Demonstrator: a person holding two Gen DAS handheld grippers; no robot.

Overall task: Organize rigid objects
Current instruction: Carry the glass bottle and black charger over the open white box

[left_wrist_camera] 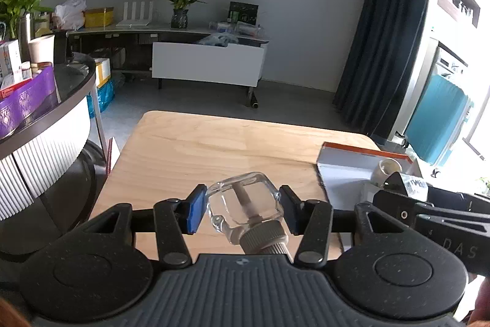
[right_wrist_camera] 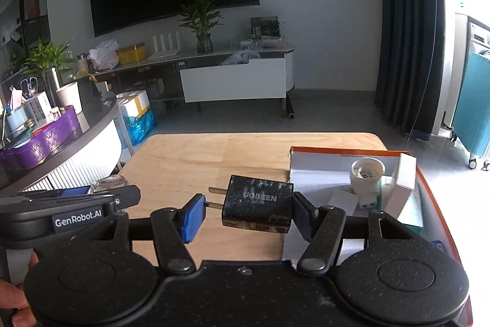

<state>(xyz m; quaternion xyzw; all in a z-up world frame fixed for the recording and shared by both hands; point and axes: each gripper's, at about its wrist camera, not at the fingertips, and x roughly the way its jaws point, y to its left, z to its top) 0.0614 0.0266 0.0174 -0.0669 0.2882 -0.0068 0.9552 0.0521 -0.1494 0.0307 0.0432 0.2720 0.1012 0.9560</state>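
Observation:
My left gripper (left_wrist_camera: 243,210) is shut on a clear square glass bottle (left_wrist_camera: 245,204) with a grey ribbed cap, held above the wooden table (left_wrist_camera: 190,149). My right gripper (right_wrist_camera: 248,212) is shut on a black UGREEN charger plug (right_wrist_camera: 258,204), its prongs against the left blue pad, just left of the orange-edged box (right_wrist_camera: 321,153). The box holds a white lamp socket (right_wrist_camera: 366,175) and small white boxes (right_wrist_camera: 404,183). The box also shows in the left wrist view (left_wrist_camera: 346,164), right of the bottle. The left gripper and the bottle (right_wrist_camera: 110,183) show at the left of the right wrist view.
A round dark counter (left_wrist_camera: 70,94) with a purple bin (left_wrist_camera: 24,100) stands left of the table. A TV stand (left_wrist_camera: 208,63) with plants and clutter lines the far wall. A teal suitcase (left_wrist_camera: 438,118) and dark curtain (left_wrist_camera: 373,36) are at the right.

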